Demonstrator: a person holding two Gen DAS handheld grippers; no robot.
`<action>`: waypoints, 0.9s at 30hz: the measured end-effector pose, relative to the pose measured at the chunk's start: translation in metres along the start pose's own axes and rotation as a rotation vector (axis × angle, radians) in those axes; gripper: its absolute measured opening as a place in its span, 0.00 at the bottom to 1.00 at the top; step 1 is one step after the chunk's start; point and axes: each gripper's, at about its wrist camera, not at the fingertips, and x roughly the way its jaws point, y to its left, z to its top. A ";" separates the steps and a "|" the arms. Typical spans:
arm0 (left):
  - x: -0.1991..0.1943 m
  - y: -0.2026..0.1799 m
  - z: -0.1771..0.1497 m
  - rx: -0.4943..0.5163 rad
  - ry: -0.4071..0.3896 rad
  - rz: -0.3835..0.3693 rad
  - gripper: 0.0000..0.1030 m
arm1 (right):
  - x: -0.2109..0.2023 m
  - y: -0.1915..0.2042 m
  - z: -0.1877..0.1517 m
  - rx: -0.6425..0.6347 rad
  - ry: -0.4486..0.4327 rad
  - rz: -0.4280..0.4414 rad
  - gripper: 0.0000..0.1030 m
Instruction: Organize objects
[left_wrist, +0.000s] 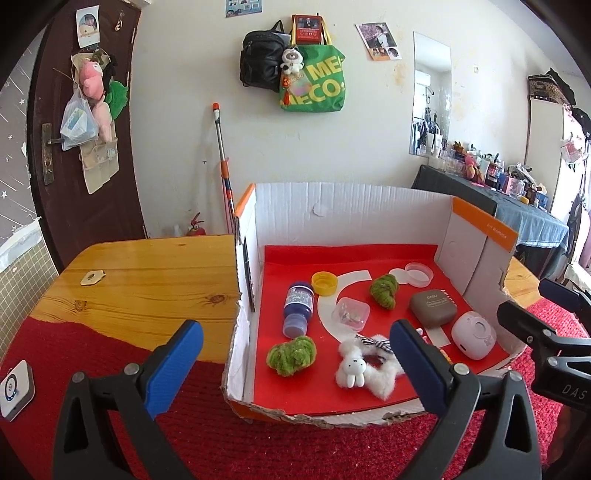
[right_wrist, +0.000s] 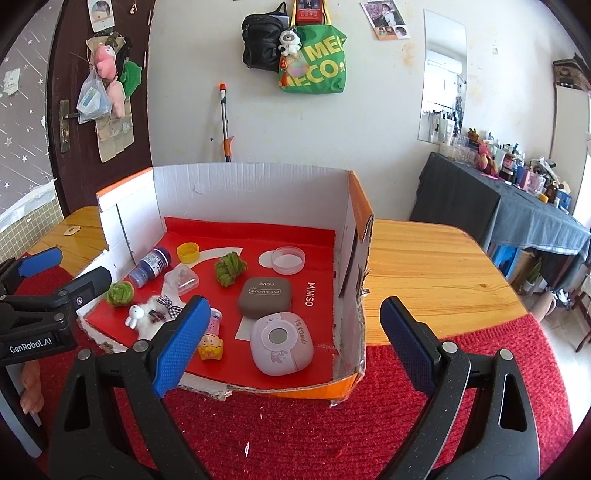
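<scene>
Gaping wide, both tongs (left_wrist: 295, 365) (right_wrist: 291, 347) empty; only right view shows yellow figurine (right_wrist: 210, 349) unblocked.

Home room, bags (left_wrist: 291, 62) hung on wall, cluttered dresser (right_wrist: 517, 173)

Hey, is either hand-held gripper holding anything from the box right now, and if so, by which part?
Nothing is held. The left hand-held gripper and the right hand-held gripper both stand open in front of the cardboard box, pads touching none of its items.

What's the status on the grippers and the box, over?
Left gripper open, empty. Right gripper open, empty. Both short of cardboard box, its items untouched. Nothing blocking its low front edge.
</scene>
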 end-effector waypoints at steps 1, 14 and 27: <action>-0.003 0.000 0.000 0.001 -0.002 0.000 1.00 | -0.002 0.000 0.000 0.001 0.000 0.002 0.92; -0.036 0.000 -0.013 -0.023 0.078 -0.018 1.00 | -0.030 0.005 -0.010 0.006 0.077 0.066 0.92; -0.024 0.002 -0.062 -0.036 0.296 -0.014 1.00 | -0.013 0.007 -0.053 0.014 0.299 0.043 0.92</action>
